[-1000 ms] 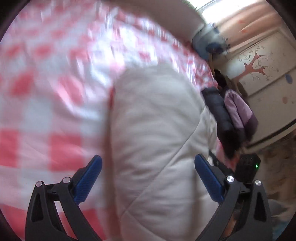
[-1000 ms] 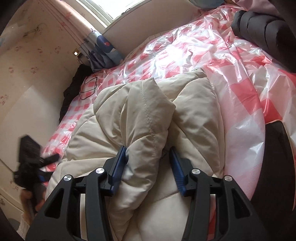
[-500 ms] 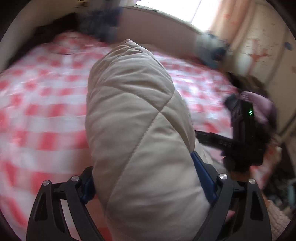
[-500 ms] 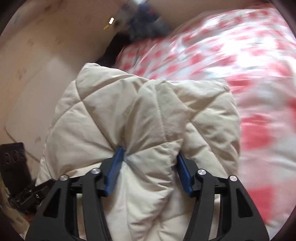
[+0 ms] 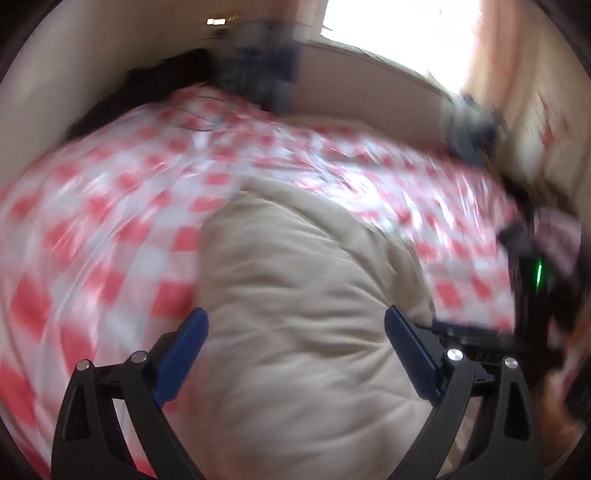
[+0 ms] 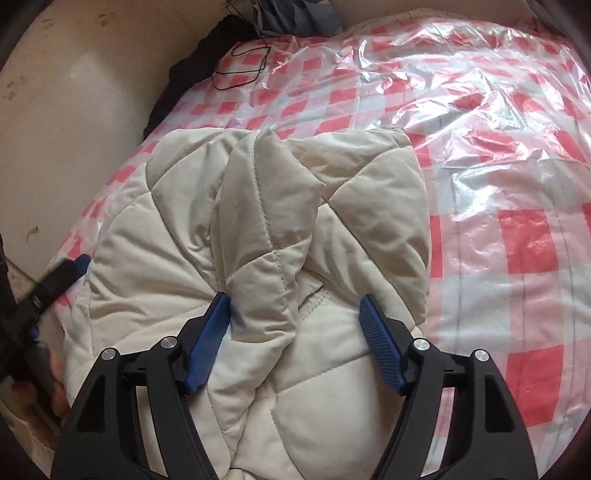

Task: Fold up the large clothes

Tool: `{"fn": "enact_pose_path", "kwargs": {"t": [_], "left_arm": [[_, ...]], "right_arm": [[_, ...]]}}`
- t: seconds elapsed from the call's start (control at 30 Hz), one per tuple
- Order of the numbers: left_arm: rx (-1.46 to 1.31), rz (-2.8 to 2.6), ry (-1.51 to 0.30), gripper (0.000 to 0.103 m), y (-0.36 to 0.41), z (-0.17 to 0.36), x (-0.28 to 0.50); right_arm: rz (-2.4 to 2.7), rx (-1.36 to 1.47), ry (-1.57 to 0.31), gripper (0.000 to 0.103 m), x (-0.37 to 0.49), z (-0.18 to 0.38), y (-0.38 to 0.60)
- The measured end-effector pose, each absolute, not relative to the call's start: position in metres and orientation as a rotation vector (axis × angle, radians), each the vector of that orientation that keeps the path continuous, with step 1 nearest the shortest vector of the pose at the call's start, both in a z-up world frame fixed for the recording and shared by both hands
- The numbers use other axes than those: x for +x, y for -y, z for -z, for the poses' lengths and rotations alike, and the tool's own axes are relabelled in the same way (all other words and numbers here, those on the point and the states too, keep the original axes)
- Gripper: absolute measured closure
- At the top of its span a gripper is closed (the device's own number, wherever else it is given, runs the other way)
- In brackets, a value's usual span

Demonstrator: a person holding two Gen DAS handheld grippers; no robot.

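On the checked sheet (image 6: 517, 236), a puffy cream quilted jacket (image 6: 258, 229) lies bunched.

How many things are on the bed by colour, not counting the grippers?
Cream: 1, the quilted padded coat
Red and white: 1, the checked plastic sheet covering the bed
Black: 2, the thin cord and the dark garment at the bed's edge
Blue-grey: 1, the bundle by the headboard
Total: 5
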State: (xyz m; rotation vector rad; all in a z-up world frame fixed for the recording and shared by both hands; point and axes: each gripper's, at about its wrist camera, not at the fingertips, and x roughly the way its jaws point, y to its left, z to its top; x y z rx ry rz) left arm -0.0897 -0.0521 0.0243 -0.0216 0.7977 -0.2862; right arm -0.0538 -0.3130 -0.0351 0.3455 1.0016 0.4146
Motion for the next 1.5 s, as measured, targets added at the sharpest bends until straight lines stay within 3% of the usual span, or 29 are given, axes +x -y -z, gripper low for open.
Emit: {"fn": "enact_pose_path", "kwargs": {"t": [0.13,0.2,0.27,0.3,0.43,0.47,0.6,0.87,0.97,1.03,1.43,1.5], "left_arm": [[0.067,0.263,-0.793,0.008,0.059,-0.013,-0.083],[0.03,0.275,-0.789,0.008,0.046,-0.01,-0.084],[0.006,0.282,-0.784,0.008,0.04,-0.006,-0.086],[-0.003,0.285,-0.781,0.008,0.038,-0.005,-0.087],[-0.007,0.296,-0.773,0.007,0.047,-0.003,-0.085],[0.0,0.303,-0.779,0.007,0.051,-0.001,-0.085],[0.039,0.298,-0.778,0.007,0.055,0.001,-0.089],[0.02,0.285,-0.777,0.007,0.046,-0.001,-0.093],[0.032,0.285,-0.779,0.007,0.049,-0.001,-0.094],[0.083,0.268,-0.775,0.007,0.056,0.0,-0.096],[0.098,0.244,-0.719,0.006,0.055,0.004,-0.096],[0.089,0.216,-0.707,0.006,0.049,0.001,-0.103]], "right_arm": [[-0.349,0.408,-0.907,0.034,-0.058,0.001,0.332],[-0.326,0.389,-0.787,0.028,-0.054,-0.031,0.329],[-0.311,0.38,-0.726,0.011,-0.037,-0.05,0.317],[-0.309,0.37,-0.726,0.011,-0.025,-0.051,0.308],[-0.256,0.226,-0.883,0.006,0.02,0.033,0.267],[-0.277,0.297,-0.874,0.007,0.022,0.055,0.274],[-0.295,0.346,-0.908,0.007,0.026,0.057,0.286],[-0.224,0.229,-0.745,0.007,-0.069,-0.014,0.285],[-0.175,0.144,-0.817,0.007,-0.085,0.023,0.274],[-0.21,0.296,-0.854,0.007,-0.079,0.044,0.289],[-0.214,0.378,-0.914,0.007,-0.075,0.043,0.303],[-0.146,0.341,-0.79,0.007,-0.111,0.023,0.312]]}}
